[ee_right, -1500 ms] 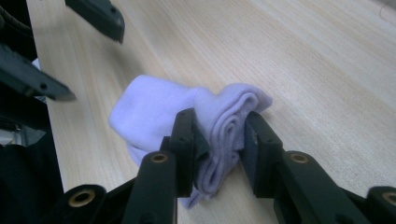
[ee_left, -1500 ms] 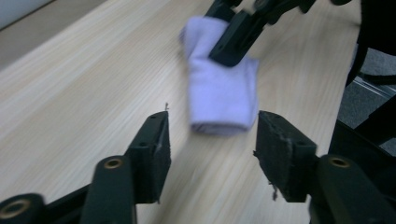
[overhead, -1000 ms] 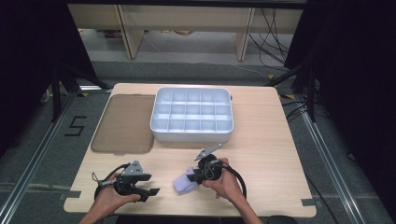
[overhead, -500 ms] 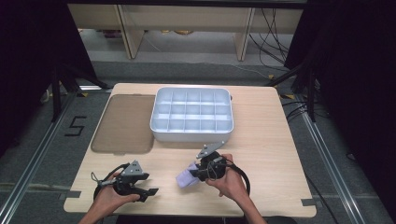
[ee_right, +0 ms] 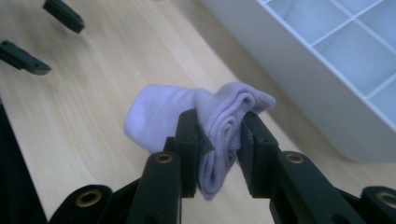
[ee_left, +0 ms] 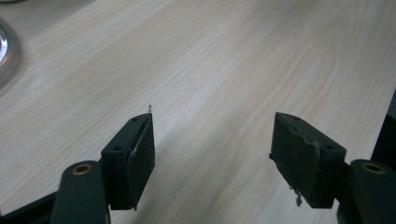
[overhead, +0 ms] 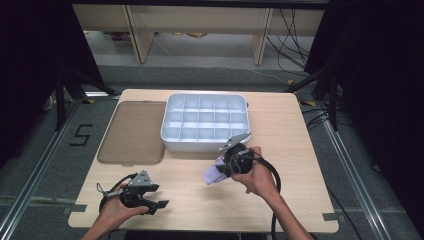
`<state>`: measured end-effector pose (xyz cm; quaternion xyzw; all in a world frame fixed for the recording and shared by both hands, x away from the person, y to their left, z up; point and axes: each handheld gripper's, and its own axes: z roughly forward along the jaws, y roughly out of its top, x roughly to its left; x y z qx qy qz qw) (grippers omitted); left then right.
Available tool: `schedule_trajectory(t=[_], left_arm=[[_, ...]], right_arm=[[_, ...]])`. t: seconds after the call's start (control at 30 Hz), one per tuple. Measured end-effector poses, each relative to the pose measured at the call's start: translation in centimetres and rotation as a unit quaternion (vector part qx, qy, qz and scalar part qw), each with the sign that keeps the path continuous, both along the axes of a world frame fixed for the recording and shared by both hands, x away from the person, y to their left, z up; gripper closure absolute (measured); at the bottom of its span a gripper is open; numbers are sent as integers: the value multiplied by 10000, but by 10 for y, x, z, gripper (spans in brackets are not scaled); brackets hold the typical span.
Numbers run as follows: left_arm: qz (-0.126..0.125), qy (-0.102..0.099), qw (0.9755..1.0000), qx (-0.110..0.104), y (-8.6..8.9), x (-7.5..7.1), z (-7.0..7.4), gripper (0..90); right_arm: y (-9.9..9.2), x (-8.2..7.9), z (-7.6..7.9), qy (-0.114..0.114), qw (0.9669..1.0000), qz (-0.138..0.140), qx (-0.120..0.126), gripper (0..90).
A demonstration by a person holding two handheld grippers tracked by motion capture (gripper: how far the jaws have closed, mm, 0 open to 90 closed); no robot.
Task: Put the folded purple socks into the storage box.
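Change: the right gripper [overhead: 223,168] has lifted the lilac sock [ee_right: 201,121] off the wooden table [overhead: 300,150] and carried it closer to the white divided tray [overhead: 205,122]; the left gripper [overhead: 156,204] has just spread its jaws wider, with nothing between them.
Meaning: pickup looks done; placing into a compartment likely comes next.
Right tongs: pinching the folded sock at its ribbed cuff.
Left tongs: spread, empty, well short of the tray.
Sock place: in the air just before the tray's near wall.
Sock axis: long axis runs from the jaws away from the tray, toe end hanging free.
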<state>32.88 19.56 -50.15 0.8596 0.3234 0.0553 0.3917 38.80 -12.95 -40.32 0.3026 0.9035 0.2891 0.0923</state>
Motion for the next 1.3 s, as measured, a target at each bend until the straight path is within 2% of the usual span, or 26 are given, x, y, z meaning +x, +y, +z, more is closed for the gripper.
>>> schedule_trajectory(t=[0.07,0.1,0.17,0.2,0.33,0.37,0.47,0.5,0.57,0.67,0.7,1.03,1.07,1.1,1.2,1.3], left_arm=[[-39,-1,10000,46,0,0,1,302],[-100,-2,9998,163,1,0,1,301],[-41,43,9999,115,0,0,-1,301],[-131,-19,9997,196,0,1,0,300],[-148,-29,9996,224,1,1,0,299],[-147,-24,9996,226,1,1,-1,298],[-77,43,9998,195,1,1,-2,297],[-138,45,9997,217,2,2,-1,298],[-55,84,9998,142,2,2,-2,298],[-105,54,9998,167,3,3,-1,293],[-23,82,10000,48,2,2,-2,293],[-24,66,10000,64,2,2,-1,279],[-24,66,10000,64,2,2,-1,279],[-99,57,9998,156,3,3,-1,279],[-105,59,9998,160,3,3,-1,278],[-105,60,9998,161,3,3,-1,279]], right_arm=[[-6,4,5,-37,10000,-91,-15,716],[-11,9,10,-88,9999,-139,-45,717],[-17,13,17,-125,9997,-211,-64,716],[-19,13,22,-63,9995,-317,-66,716],[-27,20,33,-228,9991,-305,-160,716],[-30,22,39,-249,9986,-418,-214,716],[-34,26,42,-293,9984,-413,-251,716],[-36,29,46,-235,9979,-547,-250,716],[-38,31,48,-259,9977,-562,-260,716],[-41,38,53,-258,9975,-611,-254,716],[-42,40,55,-224,9972,-672,-253,716],[-51,68,74,-328,9935,-1013,-414,716],[-51,68,74,-328,9935,-1013,-414,716],[-51,73,75,-342,9928,-1051,-453,716],[-52,79,76,-346,9921,-1077,-534,716],[-51,89,75,-310,9903,-1237,-557,716]])
